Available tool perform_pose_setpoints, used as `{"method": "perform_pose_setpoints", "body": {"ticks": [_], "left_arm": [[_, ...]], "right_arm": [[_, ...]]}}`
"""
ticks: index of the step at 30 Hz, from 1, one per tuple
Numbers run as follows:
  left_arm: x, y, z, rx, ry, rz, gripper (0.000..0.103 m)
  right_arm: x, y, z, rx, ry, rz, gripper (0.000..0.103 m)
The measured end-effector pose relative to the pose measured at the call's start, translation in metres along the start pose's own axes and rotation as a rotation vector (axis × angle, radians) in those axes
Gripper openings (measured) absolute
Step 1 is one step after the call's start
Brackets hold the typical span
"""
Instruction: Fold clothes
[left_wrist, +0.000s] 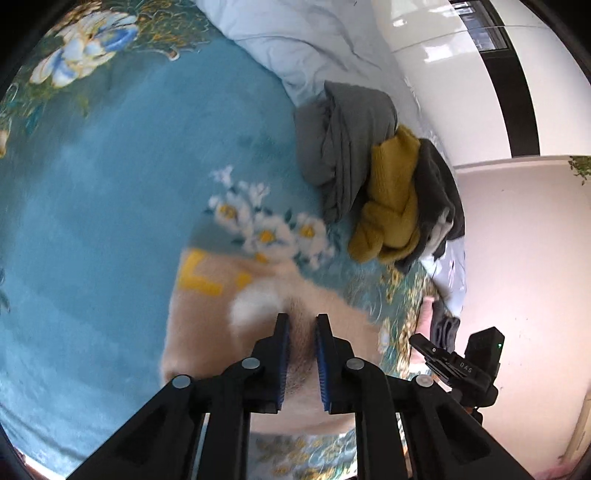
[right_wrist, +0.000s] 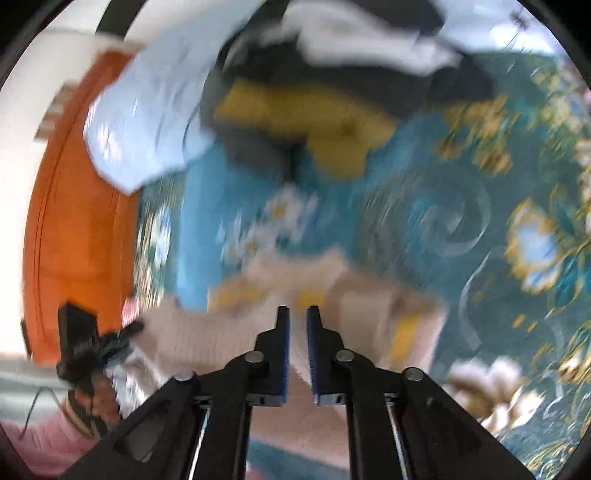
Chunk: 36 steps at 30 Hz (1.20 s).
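A beige fuzzy garment (left_wrist: 207, 325) with yellow letters and a white patch lies on the blue floral bedspread (left_wrist: 92, 221). My left gripper (left_wrist: 302, 320) has its blue-padded fingers a narrow gap apart, with the beige fabric between them. In the right wrist view, which is motion-blurred, the same beige garment (right_wrist: 207, 343) lies under my right gripper (right_wrist: 298, 312), whose fingers stand a small gap apart with beige fabric between them. The other gripper shows in each view, at the right edge of the left view (left_wrist: 458, 365) and the left edge of the right view (right_wrist: 92, 350).
A pile of grey (left_wrist: 343, 147), mustard yellow (left_wrist: 391, 199) and dark clothes sits at the far side of the bed. A pale blue quilt (left_wrist: 295, 33) lies behind it. An orange wooden headboard or door (right_wrist: 74, 221) stands left in the right view. A white wall (left_wrist: 443, 74) borders the bed.
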<state>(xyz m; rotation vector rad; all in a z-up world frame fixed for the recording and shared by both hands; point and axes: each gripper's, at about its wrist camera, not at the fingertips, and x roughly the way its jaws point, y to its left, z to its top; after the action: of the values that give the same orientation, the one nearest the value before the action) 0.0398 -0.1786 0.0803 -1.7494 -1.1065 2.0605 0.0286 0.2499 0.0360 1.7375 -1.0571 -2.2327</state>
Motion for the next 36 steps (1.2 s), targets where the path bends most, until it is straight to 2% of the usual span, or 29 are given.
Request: {"method": "perform_pose_setpoints", "body": {"ticks": [3, 5, 8, 10, 11, 12, 18, 19, 21, 25, 28, 31, 34, 36], "left_arm": [[0.009, -0.013, 0.007, 0.03, 0.006, -0.01, 0.014], [0.016, -0.017, 0.005, 0.047, 0.028, 0.003, 0.014], [0.019, -0.009, 0.001, 0.022, 0.042, 0.031, 0.014], [0.018, -0.001, -0.002, -0.001, 0.046, 0.049, 0.014], [0.017, 0.003, -0.004, -0.011, 0.048, 0.056, 0.014], [0.017, 0.006, -0.006, -0.021, 0.051, 0.063, 0.014], [0.011, 0.012, -0.016, -0.034, 0.057, 0.075, 0.014], [0.009, 0.011, -0.02, -0.027, 0.062, 0.069, 0.014], [0.004, 0.011, -0.028, -0.014, 0.072, 0.058, 0.014], [-0.014, 0.016, -0.049, -0.002, 0.115, 0.029, 0.014], [-0.024, 0.016, -0.045, -0.009, 0.076, 0.021, 0.013], [-0.033, 0.016, -0.041, -0.016, 0.037, 0.012, 0.013], [-0.023, 0.005, -0.024, 0.014, -0.01, 0.038, 0.013], [-0.008, 0.001, -0.008, 0.029, -0.041, 0.085, 0.011]], "right_arm": [[0.005, -0.012, 0.019, 0.05, -0.006, 0.018, 0.007], [0.021, -0.016, 0.022, 0.062, 0.049, 0.022, 0.009], [0.047, -0.013, 0.012, 0.007, 0.158, -0.006, 0.012], [0.063, -0.01, 0.001, -0.027, 0.22, -0.007, 0.035], [0.071, -0.009, -0.004, -0.03, 0.239, -0.003, 0.051], [0.076, -0.01, -0.008, -0.027, 0.251, 0.003, 0.054], [0.1, -0.011, -0.03, -0.016, 0.337, -0.011, 0.053], [0.102, -0.008, -0.034, -0.029, 0.354, -0.021, 0.051], [0.1, -0.002, -0.043, -0.049, 0.374, -0.025, 0.014], [0.077, 0.017, -0.07, -0.098, 0.415, 0.078, 0.013], [0.042, 0.03, -0.083, -0.158, 0.363, 0.162, 0.012], [0.005, 0.015, -0.066, -0.077, 0.197, 0.168, 0.011], [-0.01, -0.004, -0.04, 0.0, 0.064, 0.143, 0.011], [-0.005, -0.012, -0.023, 0.013, 0.029, 0.092, 0.011]]}}
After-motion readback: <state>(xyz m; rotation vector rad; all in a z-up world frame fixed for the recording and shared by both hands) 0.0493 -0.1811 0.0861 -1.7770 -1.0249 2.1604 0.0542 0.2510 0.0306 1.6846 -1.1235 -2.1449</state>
